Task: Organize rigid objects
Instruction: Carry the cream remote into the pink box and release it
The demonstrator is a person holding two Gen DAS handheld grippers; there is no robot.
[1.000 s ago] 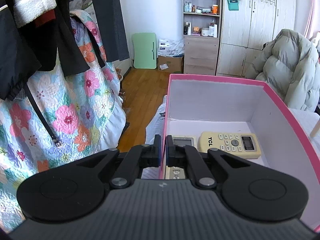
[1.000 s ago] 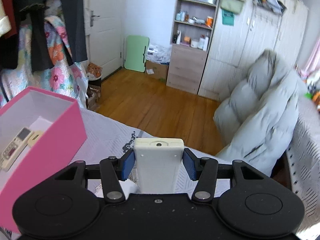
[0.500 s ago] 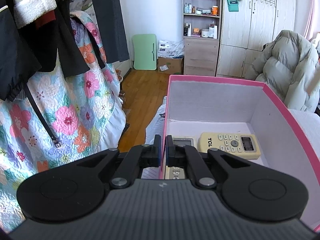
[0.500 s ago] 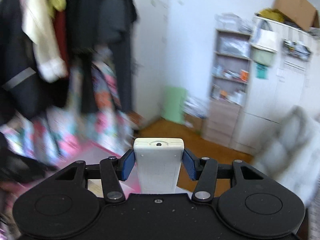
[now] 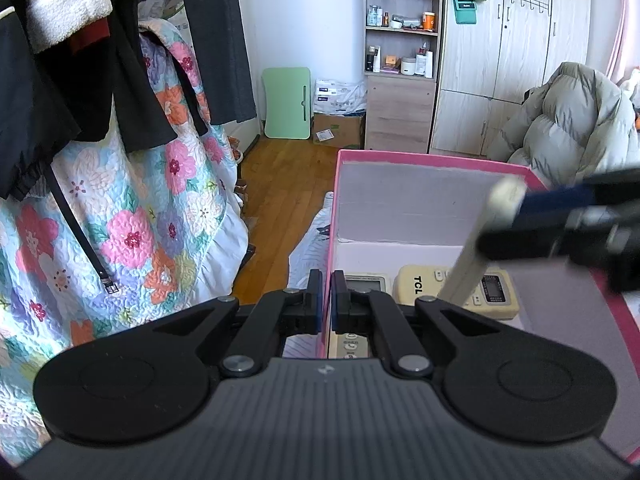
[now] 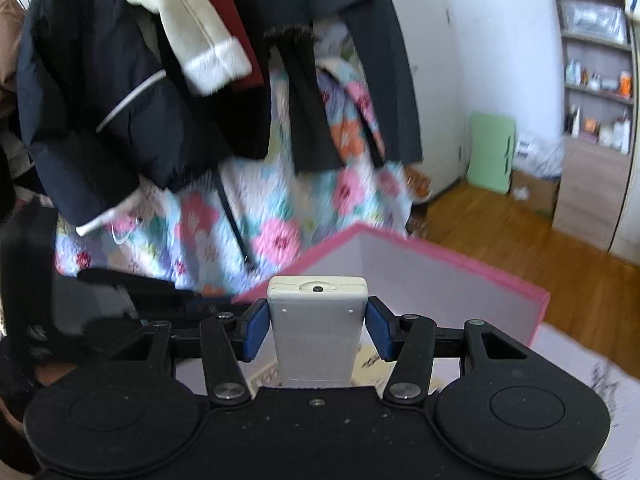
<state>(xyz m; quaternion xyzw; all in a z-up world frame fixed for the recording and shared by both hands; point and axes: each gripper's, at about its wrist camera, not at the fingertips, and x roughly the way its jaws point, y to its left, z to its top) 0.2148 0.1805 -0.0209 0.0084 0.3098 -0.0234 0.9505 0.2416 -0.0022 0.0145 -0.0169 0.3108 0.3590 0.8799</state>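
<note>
My left gripper (image 5: 327,300) is shut on the left wall of the pink box (image 5: 420,158). Inside the box lie a cream TCL remote (image 5: 420,286) and a second remote (image 5: 366,282) beside it. My right gripper (image 6: 317,326) is shut on a white remote (image 6: 317,332), held over the pink box (image 6: 460,280). In the left wrist view the right gripper (image 5: 560,216) comes in from the right, tilting the white remote (image 5: 480,248) down into the box above the TCL remote.
Hanging dark coats (image 5: 60,60) and a floral quilt (image 5: 132,220) are to the left. A grey puffer jacket (image 5: 568,120) lies at the back right. A shelf unit (image 5: 400,60), wardrobe and wooden floor (image 5: 288,168) are behind.
My right gripper has swung left with the white remote from over the bed to above the pink box. My left gripper has stayed on the box wall.
</note>
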